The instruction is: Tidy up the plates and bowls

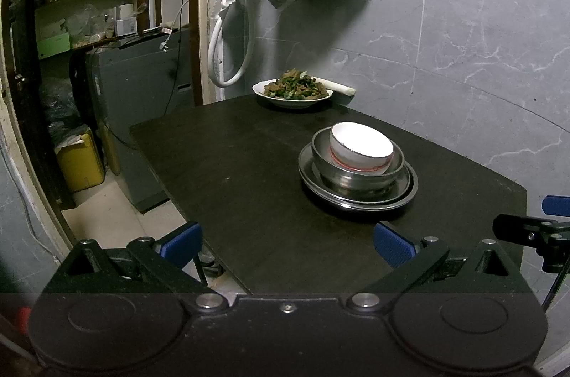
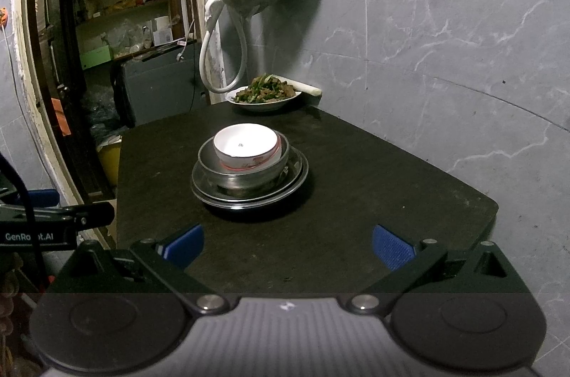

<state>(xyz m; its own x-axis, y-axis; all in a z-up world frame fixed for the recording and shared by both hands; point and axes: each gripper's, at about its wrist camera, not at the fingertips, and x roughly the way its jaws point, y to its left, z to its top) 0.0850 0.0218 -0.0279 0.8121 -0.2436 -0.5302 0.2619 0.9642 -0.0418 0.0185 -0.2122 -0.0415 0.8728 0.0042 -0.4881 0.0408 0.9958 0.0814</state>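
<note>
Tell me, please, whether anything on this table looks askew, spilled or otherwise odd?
One thing: the white bowl sits tilted inside the steel bowl, leaning rather than nested flat. The steel plates beneath look evenly stacked, and the plate of food at the far edge shows no spill. Both claws are open and empty.

bowl [image 2: 245,146] in bowl [image 2: 242,172] on plates [image 2: 249,195]
</note>
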